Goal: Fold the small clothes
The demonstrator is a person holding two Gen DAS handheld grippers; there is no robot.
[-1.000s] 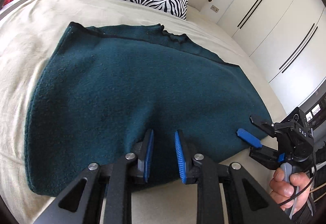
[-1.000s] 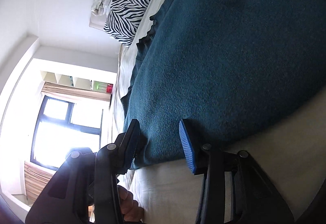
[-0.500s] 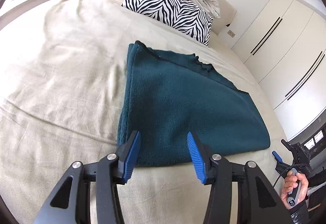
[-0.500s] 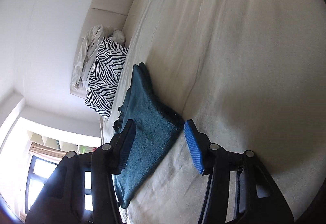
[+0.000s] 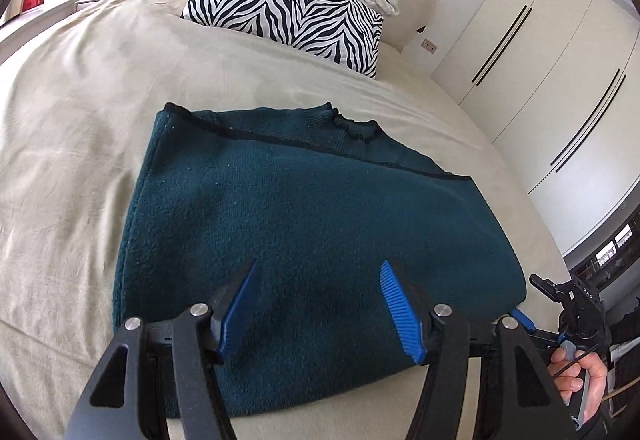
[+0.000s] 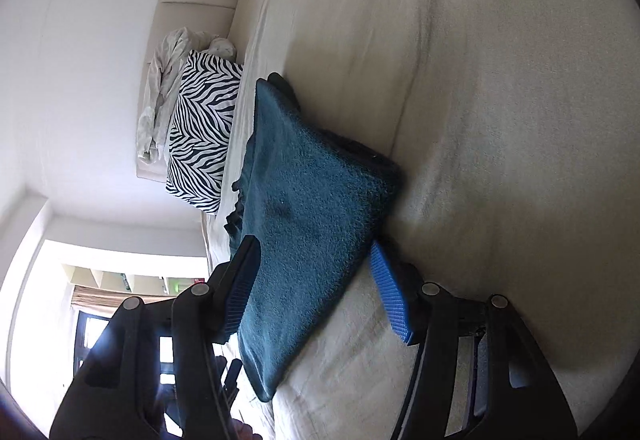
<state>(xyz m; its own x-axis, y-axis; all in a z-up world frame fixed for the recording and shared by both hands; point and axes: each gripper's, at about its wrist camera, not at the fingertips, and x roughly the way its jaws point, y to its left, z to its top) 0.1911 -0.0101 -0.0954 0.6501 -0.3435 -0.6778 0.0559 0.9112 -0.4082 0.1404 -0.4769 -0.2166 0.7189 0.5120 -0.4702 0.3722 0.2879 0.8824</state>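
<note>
Lying folded on bed (image 5: 80,100), one teal garment (image 5: 304,216), one zebra pillow (image 5: 288,12), both grippers released

Both views are bright with even daylight. In the right wrist view the window (image 6: 120,320) below the zebra pillow (image 6: 204,136) is blown out to white glare — it hazes the near left edge. Shadows on the bed (image 5: 80,120) are soft. Fisheye bending curves the wardrobe (image 5: 560,80) doors; corners go black.
</note>
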